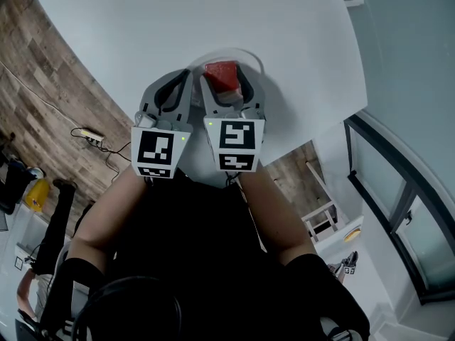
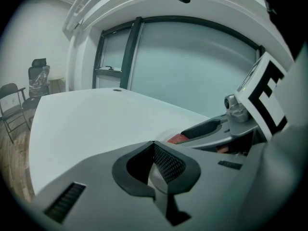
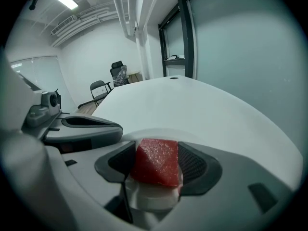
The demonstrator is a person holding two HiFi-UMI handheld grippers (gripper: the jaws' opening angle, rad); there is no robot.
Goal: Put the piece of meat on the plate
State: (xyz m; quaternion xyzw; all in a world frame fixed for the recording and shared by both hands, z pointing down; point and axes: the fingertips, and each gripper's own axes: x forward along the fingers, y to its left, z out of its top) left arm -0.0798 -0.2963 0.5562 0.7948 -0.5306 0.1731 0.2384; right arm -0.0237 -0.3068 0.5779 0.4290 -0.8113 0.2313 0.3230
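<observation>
the right tool (image 1: 226,82) has its jaws closed just wide enough to pinch the piece of meat (image 3: 155,160), a red cube with a pale underside, one pad against each flat side so it sits square and can't roll out. it holds the cube right over the plate (image 1: 252,57), whose white rim curves round behind the jaws on the white counter (image 1: 142,27), so the drop looks close. from where i stand i can't tell whether the meat already touches the plate or hangs just above it. the left tool (image 2: 155,161) is just beside its partner, jaws pressed together on nothing. it seems parked there only to stay out of the way, since the job needs one grip. what's left, i'd guess, is lowering and letting the jaws part.
</observation>
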